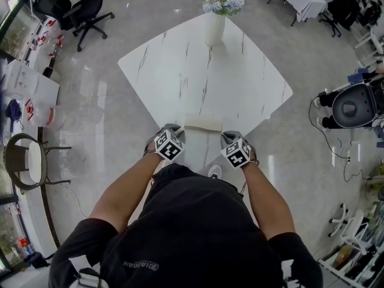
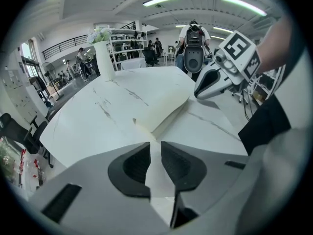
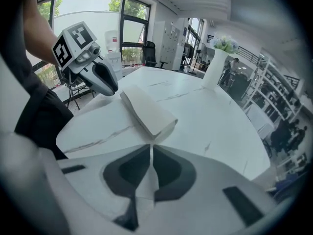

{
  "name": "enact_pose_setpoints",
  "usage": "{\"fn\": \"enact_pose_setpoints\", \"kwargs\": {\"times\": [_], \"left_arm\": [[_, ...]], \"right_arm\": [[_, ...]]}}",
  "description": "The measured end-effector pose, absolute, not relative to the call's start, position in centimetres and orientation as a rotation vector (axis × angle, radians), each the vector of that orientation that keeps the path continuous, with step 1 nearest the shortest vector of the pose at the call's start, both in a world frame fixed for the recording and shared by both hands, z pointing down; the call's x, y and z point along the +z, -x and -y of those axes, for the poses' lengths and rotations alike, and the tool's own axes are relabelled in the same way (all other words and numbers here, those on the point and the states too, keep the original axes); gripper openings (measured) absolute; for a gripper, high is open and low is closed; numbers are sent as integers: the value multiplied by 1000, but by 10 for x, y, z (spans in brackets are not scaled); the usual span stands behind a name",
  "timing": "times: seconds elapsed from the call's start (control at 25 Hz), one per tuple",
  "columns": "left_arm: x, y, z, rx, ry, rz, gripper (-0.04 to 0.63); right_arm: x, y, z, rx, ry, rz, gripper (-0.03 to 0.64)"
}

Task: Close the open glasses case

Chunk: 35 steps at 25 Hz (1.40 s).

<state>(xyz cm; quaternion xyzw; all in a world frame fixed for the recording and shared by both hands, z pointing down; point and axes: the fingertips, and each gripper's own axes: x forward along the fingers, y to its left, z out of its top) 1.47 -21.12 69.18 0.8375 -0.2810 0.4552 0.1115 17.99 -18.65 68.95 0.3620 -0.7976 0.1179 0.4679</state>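
A cream glasses case (image 1: 203, 123) lies on the white marble table (image 1: 240, 77) near its front corner. Its lid is down over the base; a thin seam shows along the side, and I cannot tell whether it is fully closed. My left gripper (image 1: 171, 129) hangs just left of the case, apart from it, jaws a narrow slot apart with nothing between them (image 2: 155, 143). My right gripper (image 1: 230, 137) hangs just right of the case, jaw tips together and empty (image 3: 150, 148). Each gripper view shows the case (image 2: 161, 106) (image 3: 149, 112) ahead with the other gripper beside it.
A white vase of pale flowers (image 1: 215, 26) stands at the table's far corner. A black office chair (image 1: 78, 8) is at the back left, a round chair (image 1: 27, 161) at the left, and a dark wheeled machine (image 1: 354, 104) at the right.
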Motion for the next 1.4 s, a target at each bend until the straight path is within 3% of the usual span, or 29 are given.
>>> {"fn": "enact_pose_setpoints", "kwargs": {"times": [0.76,1.4], "left_arm": [[514,-17,228,632,-2583,1091,32],[412,-19,245,376,-2717,1133,4]], "right_arm": [[504,-182,207,519,-1382,2368,20],[418,-195,218,421,-1506,2544,2]]}}
